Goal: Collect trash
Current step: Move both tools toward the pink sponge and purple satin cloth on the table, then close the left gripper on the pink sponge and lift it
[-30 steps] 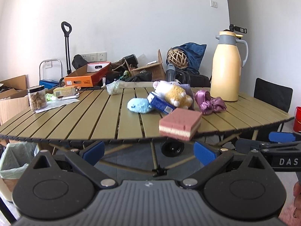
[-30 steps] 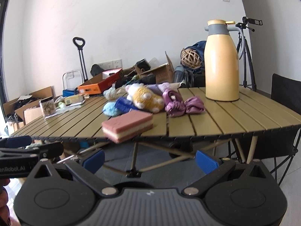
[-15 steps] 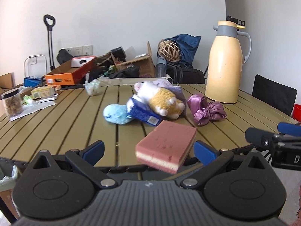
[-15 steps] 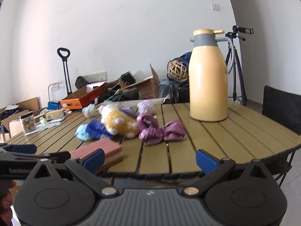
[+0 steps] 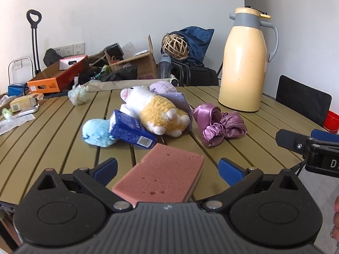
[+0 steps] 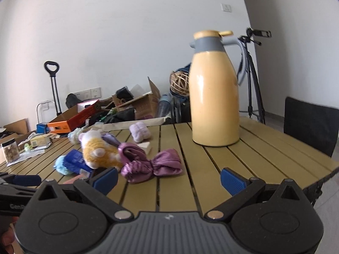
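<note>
A pink sponge (image 5: 163,180) lies at the near edge of the slatted table (image 5: 53,131), between the fingers of my left gripper (image 5: 167,169), which is open and not touching it. Behind it lie a blue carton (image 5: 131,131), a light blue plush (image 5: 96,130) and a yellow and white plush (image 5: 156,110). A crumpled plastic wrap (image 5: 78,95) sits further back left. My right gripper (image 6: 169,178) is open over the table edge, just short of a purple satin cloth (image 6: 152,165). The blue carton (image 6: 74,160) shows to its left.
A tall yellow thermos (image 6: 214,97) stands at the back right of the table (image 6: 264,148). A lavender roll (image 6: 139,134) and a small white piece (image 6: 146,147) lie mid-table. A jar (image 6: 9,152) and papers sit far left. Boxes and bags crowd the floor behind.
Both grippers have risen from below the table edge and moved forward over it. The pink sponge now sits between the left fingers, and the purple cloth is close ahead of the right gripper.
</note>
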### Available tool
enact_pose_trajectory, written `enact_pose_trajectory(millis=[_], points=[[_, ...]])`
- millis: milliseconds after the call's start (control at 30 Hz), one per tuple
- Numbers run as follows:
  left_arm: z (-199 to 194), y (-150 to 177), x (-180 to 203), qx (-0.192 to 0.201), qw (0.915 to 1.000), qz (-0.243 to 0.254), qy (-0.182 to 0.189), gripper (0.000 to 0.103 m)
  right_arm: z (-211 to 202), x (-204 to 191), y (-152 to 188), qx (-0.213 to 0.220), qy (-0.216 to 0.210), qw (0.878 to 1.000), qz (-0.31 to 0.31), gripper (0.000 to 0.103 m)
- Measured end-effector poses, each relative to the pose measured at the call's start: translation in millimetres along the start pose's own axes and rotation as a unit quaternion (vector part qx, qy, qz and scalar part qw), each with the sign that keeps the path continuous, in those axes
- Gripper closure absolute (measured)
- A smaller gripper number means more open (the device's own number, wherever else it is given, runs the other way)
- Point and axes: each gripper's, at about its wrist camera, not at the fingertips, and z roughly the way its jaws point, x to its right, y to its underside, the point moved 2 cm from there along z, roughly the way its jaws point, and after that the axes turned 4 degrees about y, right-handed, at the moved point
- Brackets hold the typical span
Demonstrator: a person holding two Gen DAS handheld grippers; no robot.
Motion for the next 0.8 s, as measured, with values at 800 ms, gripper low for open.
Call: enact_pose_trajectory(millis=[800], points=[[39.2, 8.3, -7.0, -0.030, 0.9995, 0.000, -0.008, 0.000, 22.2, -0.3, 23.8, -0.042, 0.006, 0.999, 0.002, 0.000]])
